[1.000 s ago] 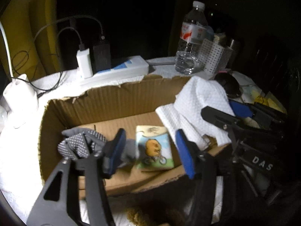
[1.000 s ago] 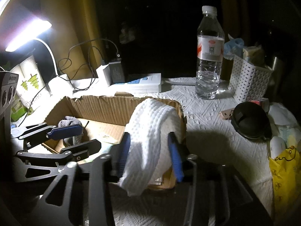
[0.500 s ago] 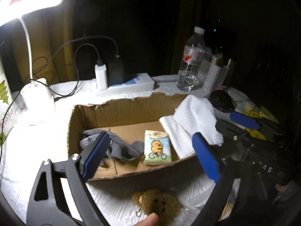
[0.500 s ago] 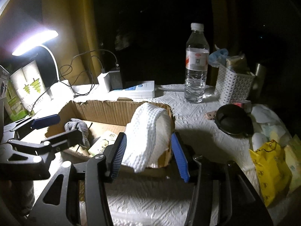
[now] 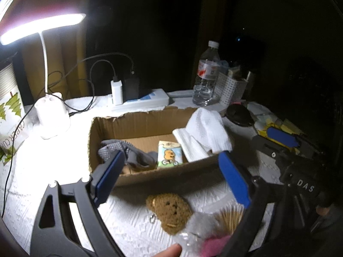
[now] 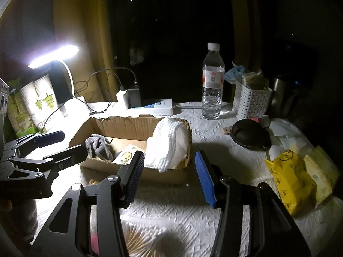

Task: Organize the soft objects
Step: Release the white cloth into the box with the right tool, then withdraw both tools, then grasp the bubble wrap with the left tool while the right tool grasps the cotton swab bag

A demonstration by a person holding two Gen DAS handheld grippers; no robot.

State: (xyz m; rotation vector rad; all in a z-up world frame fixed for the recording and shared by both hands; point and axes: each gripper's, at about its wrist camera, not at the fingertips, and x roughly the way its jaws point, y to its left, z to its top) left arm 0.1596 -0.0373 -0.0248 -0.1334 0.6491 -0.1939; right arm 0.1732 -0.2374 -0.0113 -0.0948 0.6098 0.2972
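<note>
Both claws have pulled back from the cardboard box (image 5: 148, 177), leaving the white towel (image 6: 169, 145) draped over its 3 o'clock wall. Left claw (image 5: 171, 182) gapes wide and empty above the brown plush toy (image 5: 169, 211); right claw (image 6: 167, 177) is likewise wide. Descend straight, pinch the plush's middle.
</note>
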